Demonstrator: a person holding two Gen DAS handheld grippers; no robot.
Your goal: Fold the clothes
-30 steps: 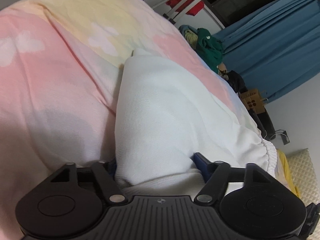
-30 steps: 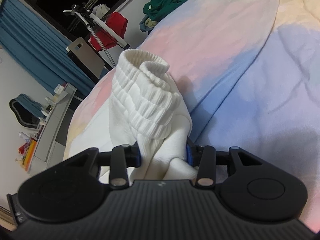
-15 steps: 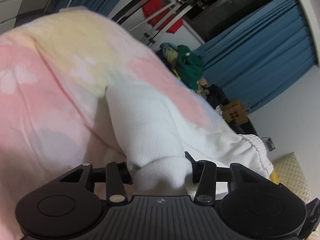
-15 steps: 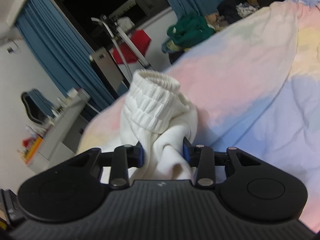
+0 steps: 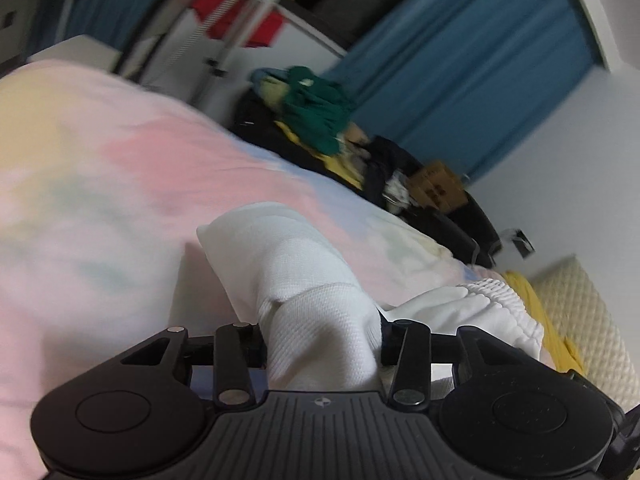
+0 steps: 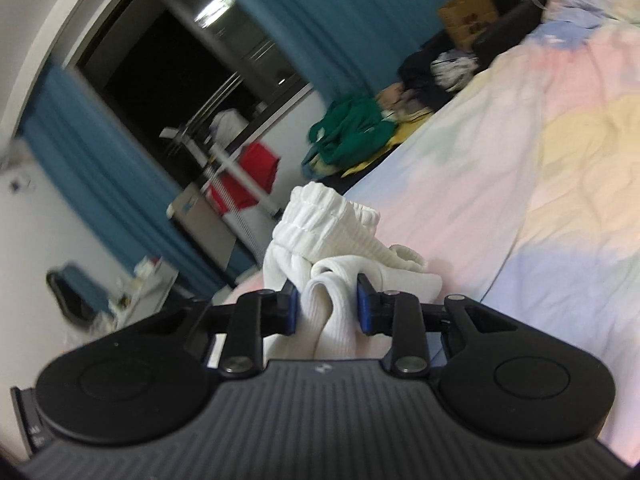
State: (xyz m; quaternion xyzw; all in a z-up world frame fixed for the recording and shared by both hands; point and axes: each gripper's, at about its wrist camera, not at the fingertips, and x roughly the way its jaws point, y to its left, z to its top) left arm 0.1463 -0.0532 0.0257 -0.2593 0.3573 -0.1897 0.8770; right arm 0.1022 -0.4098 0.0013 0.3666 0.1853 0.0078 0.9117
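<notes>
white garment (image 5: 304,280), knit cloth, bunched and lifted over a bed with a pastel quilt (image 5: 120,184) in pink, yellow, pale blue and green patches. room beyond: blue curtains (image 5: 460,60), dark window (image 6: 168,80), red cloth (image 6: 248,176) on a drying rack, heap of green clothing (image 6: 352,128) with dark and yellow pieces beside the bed, cardboard box (image 5: 438,186), cream quilted panel (image 5: 588,320) at far right, cluttered white desk (image 6: 140,292). garment detail: smooth weave in the left view, gathered ribbed elastic band (image 6: 320,216) in the right view, folds crumpled. left tool (image 5: 322,332) pinching a thick fold of the garment between its blades. right tool (image 6: 326,304) pinching a ribbed fold just under the band. background blurred.
</notes>
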